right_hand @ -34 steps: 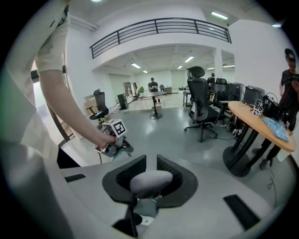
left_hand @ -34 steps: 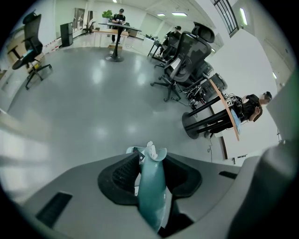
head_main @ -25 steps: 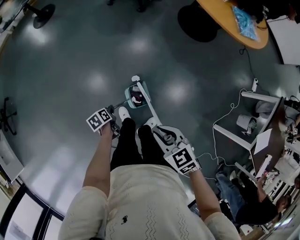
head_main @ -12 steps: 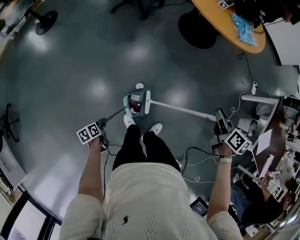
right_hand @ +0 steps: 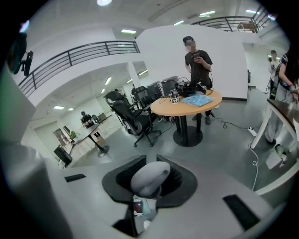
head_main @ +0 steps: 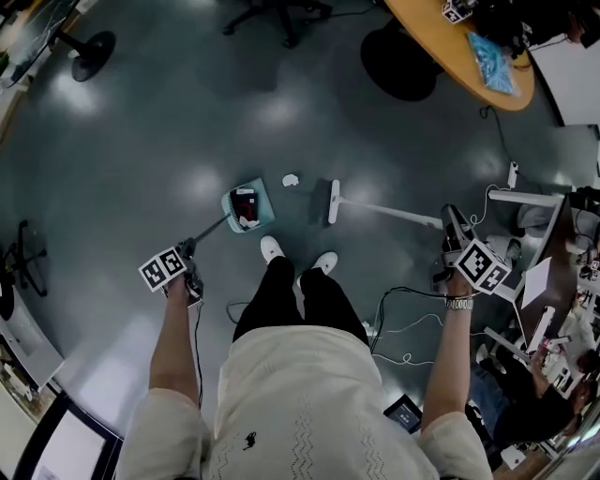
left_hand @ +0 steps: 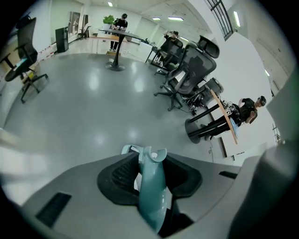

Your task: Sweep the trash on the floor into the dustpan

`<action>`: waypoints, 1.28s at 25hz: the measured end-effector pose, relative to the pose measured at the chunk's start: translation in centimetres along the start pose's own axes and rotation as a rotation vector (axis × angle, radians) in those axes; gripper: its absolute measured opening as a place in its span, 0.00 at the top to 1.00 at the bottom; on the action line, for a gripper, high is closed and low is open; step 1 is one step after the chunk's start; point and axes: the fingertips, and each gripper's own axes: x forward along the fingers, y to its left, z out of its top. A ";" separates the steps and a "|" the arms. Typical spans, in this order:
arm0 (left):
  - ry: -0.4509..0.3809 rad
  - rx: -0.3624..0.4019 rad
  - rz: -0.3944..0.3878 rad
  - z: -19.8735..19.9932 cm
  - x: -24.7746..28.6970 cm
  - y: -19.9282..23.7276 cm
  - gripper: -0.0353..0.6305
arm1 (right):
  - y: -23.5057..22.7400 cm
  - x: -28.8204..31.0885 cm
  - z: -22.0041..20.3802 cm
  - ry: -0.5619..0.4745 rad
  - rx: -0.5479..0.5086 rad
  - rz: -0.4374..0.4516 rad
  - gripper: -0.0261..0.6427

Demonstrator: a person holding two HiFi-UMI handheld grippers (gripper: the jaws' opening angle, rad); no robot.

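Note:
In the head view a teal dustpan (head_main: 247,207) holding dark and red trash rests on the grey floor ahead of my feet. Its long handle (left_hand: 152,186) runs back into my left gripper (head_main: 187,253), which is shut on it. A white scrap of trash (head_main: 291,180) lies on the floor between the dustpan and the white broom head (head_main: 333,202). The broom's pale handle (head_main: 389,214) leads right to my right gripper (head_main: 452,225), shut on its grey end (right_hand: 149,178). The right gripper view shows the dustpan (right_hand: 138,206) below the jaws.
A round wooden table (head_main: 448,39) on a black base (head_main: 401,58) stands at the upper right. White desk frames (head_main: 511,197) and loose cables (head_main: 403,314) lie right of my shoes (head_main: 272,248). A black stand base (head_main: 89,42) and chair legs (head_main: 281,14) are farther off.
The dustpan has slid left and the broom head right, apart from each other. The white scrap now lies in the open between them. My right arm swung out to the right.

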 end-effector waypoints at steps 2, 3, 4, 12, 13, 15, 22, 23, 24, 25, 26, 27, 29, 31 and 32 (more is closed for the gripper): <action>-0.004 -0.019 0.003 1.5 0.4 0.5 0.74 | 1.7 1.8 -0.5 0.005 -0.061 -0.008 0.85; -0.001 -0.021 0.001 2.2 0.8 0.6 0.74 | 2.8 2.7 -1.0 0.013 -0.105 -0.009 0.85; 0.005 -0.017 -0.002 2.7 1.2 0.5 0.74 | 4.2 3.7 -1.7 0.026 -0.155 -0.004 0.85; 0.037 -0.032 -0.033 3.8 4.2 -1.5 0.74 | 19.6 7.4 -12.8 0.183 -0.641 0.287 0.85; 0.033 -0.044 -0.038 3.8 4.4 -1.7 0.74 | 21.0 7.3 -14.1 0.201 -0.651 0.316 0.85; 0.026 -0.061 -0.046 4.0 4.8 -2.1 0.74 | 23.1 7.0 -15.8 0.226 -0.630 0.353 0.84; 0.037 -0.045 -0.062 4.7 5.1 -3.0 0.74 | 28.3 5.1 -17.3 0.267 -0.521 0.488 0.83; 0.037 -0.046 -0.062 4.7 5.1 -3.0 0.74 | 28.9 4.8 -17.6 0.282 -0.513 0.507 0.83; 0.037 -0.047 -0.064 4.7 5.0 -3.0 0.74 | 29.3 4.7 -17.9 0.299 -0.507 0.523 0.83; 0.036 -0.047 -0.065 4.6 5.0 -3.1 0.74 | 29.7 4.6 -18.3 0.316 -0.503 0.532 0.83; 0.035 -0.047 -0.067 4.5 5.0 -3.1 0.74 | 29.9 4.6 -18.6 0.330 -0.501 0.534 0.82; 0.034 -0.046 -0.068 4.4 5.1 -3.2 0.74 | 29.9 4.6 -19.0 0.337 -0.503 0.531 0.82; 0.034 -0.044 -0.070 4.1 5.1 -3.3 0.74 | 29.9 4.6 -19.3 0.338 -0.511 0.518 0.82; 0.034 -0.044 -0.072 3.9 5.1 -3.2 0.74 | 30.1 4.6 -19.4 0.333 -0.513 0.507 0.82; 0.033 -0.044 -0.071 3.8 5.0 -3.1 0.74 | 30.2 4.6 -19.5 0.333 -0.515 0.504 0.82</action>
